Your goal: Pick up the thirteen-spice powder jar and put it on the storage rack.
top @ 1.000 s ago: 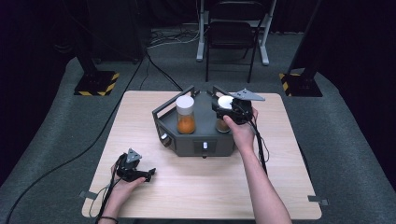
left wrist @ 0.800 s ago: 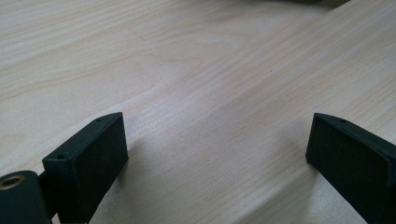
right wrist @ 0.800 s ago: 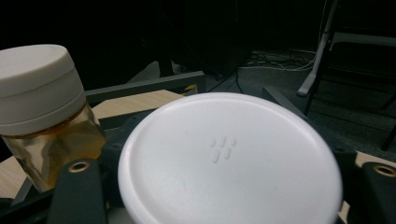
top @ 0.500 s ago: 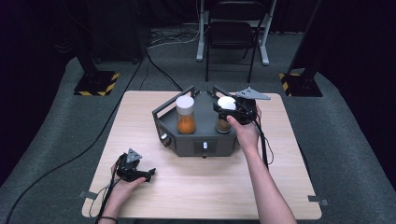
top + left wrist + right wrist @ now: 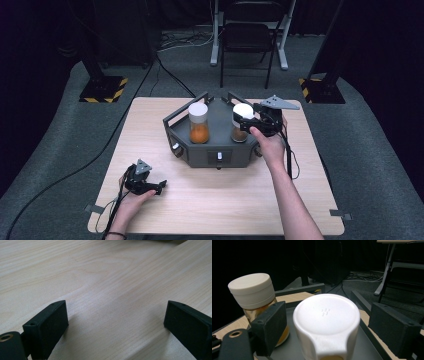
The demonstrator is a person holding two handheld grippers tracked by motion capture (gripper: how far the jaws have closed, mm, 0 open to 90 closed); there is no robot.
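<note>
While left tongs [image 5: 159, 187] rest, right tongs [image 5: 239, 118] straddle jar [image 5: 327, 322].

A pale wooden table with rounded corners [image 5: 220, 200] fills the middle of the high view, standing on grey carpet. A dark grey angular metal tray with raised rails [image 5: 216, 152] sits on its upper centre. A black two-jaw gripper [image 5: 155, 188] rests on the lower left part of the tabletop.

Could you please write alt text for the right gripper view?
A white jar lid sits between the open right tongs, apparently untouched. A second white-lidded jar of amber contents stands behind on the dark tray.
</note>
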